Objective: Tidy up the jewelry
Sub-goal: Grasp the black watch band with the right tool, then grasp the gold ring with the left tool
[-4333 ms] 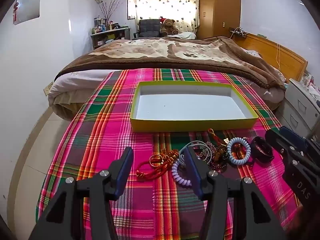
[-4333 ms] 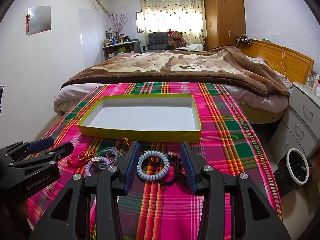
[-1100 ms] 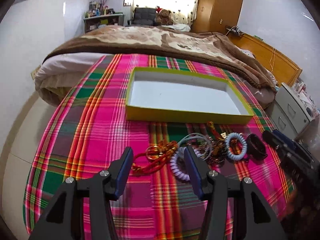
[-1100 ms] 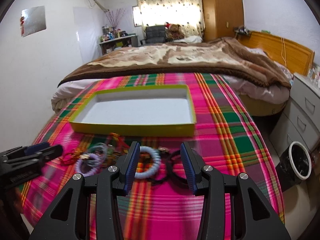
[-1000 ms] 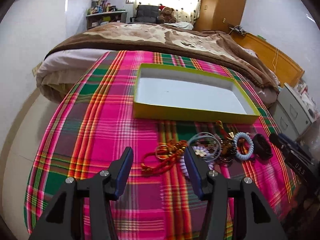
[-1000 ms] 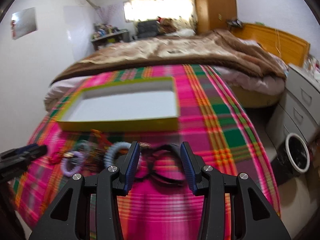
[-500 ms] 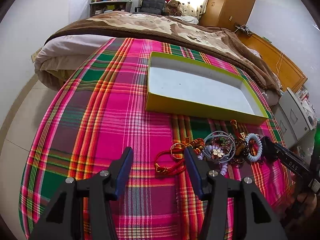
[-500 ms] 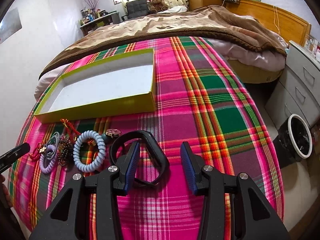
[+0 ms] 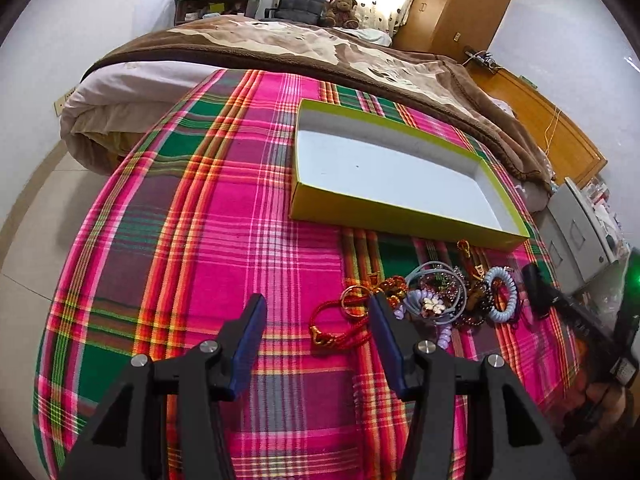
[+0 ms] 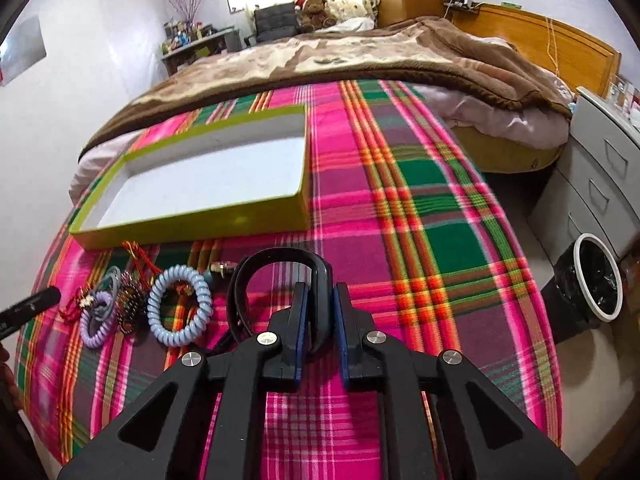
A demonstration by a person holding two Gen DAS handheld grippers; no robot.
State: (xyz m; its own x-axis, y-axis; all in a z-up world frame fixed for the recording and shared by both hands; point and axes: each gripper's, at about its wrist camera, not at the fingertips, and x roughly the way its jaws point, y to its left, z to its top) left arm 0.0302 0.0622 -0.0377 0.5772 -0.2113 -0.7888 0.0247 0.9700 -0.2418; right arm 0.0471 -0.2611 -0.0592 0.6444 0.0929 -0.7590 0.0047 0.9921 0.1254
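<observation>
Black and rubbery by the look of it, the band [image 10: 280,264] is the piece in hand: the right gripper [image 10: 319,312] is closing its fingers on the band's right-hand side, the strap sitting between the blue pads [image 10: 299,320], with the rest of the loop arching away toward 12 o'clock and resting on the plaid-covered tabletop [image 10: 420,216]. The left gripper [image 9: 316,340] hangs with its fingers wide and nothing between them, the red cord charm [image 9: 340,328] just beyond its right finger.

The yellow-green box [image 10: 200,228] lies at about 10 o'clock from the held band in the right wrist view, empty — the white floor is bare. The pale blue coil tie [image 10: 179,306] lies just beside the band at 9 o'clock, with the lilac coil tie [image 10: 98,322] and beaded pieces further that way.

To do this well, I would let the squeeze finish before lifting — a strap nipped at its edge can twist out. Lift straight up first, so the loop clears the blue coil rather than dragging it, then carry it over the near wall and let go low inside.
</observation>
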